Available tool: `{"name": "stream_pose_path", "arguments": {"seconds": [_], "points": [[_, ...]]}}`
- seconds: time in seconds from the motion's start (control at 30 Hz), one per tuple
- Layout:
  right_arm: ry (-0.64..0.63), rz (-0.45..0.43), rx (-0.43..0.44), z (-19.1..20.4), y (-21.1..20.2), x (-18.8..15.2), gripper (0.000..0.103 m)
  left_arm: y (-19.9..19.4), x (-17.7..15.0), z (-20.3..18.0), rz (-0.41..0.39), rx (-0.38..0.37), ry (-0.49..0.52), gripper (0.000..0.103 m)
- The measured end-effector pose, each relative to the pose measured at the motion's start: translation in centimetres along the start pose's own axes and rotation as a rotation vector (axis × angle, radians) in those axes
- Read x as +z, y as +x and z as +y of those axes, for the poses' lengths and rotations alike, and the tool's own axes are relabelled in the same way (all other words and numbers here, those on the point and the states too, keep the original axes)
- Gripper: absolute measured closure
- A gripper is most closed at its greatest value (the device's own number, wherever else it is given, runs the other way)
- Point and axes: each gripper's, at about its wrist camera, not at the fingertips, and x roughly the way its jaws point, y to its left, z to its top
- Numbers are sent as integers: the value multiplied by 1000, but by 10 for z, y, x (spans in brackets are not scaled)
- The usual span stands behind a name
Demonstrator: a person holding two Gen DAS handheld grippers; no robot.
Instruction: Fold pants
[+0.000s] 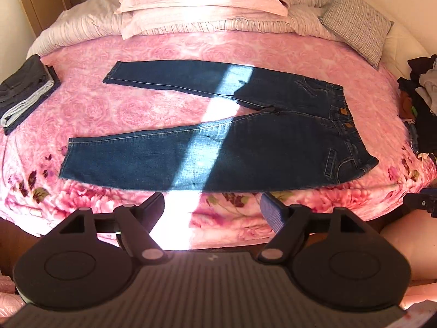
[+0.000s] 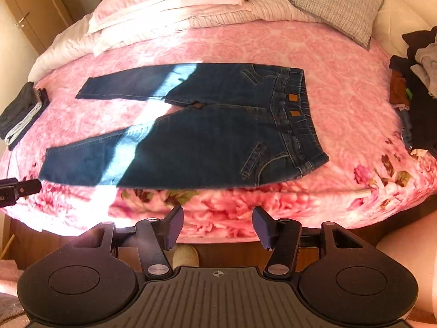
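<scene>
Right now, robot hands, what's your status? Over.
Left gripper open, right gripper open, both empty. Jeans flat on blanket, unfolded. Nothing in the way.

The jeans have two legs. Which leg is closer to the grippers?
The lower leg, along the bed's front edge. The other leg lies farther back, toward the pillows.

Legible text is nearly nil. In the right wrist view, the black device at the far left edge, well left of the right gripper, carries pale letters reading "AI"; the marking runs off the frame, so it may be partial. Ahead of that gripper, two brown patches on the jeans waistband show no readable lettering. Nothing readable appears in the left wrist view.
</scene>
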Motion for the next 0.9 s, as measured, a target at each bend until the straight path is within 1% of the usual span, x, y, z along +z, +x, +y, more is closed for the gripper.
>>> {"name": "stream_pose_path", "arguments": {"seconds": [0.2,0.43,0.73,0.9], "points": [[-27,2,12,5,-12,-23,49,-23,-26,2,-18,28,-17,27],[-80,-1,28,17,-19,-45,49,-41,-51,4,-38,42,-20,25],[-101,11,38,23,-21,-57,49,-50,-68,8,-39,58,-29,25],[-103,10,43,25,-22,-59,49,-54,-70,9,-45,61,-29,25]]}}
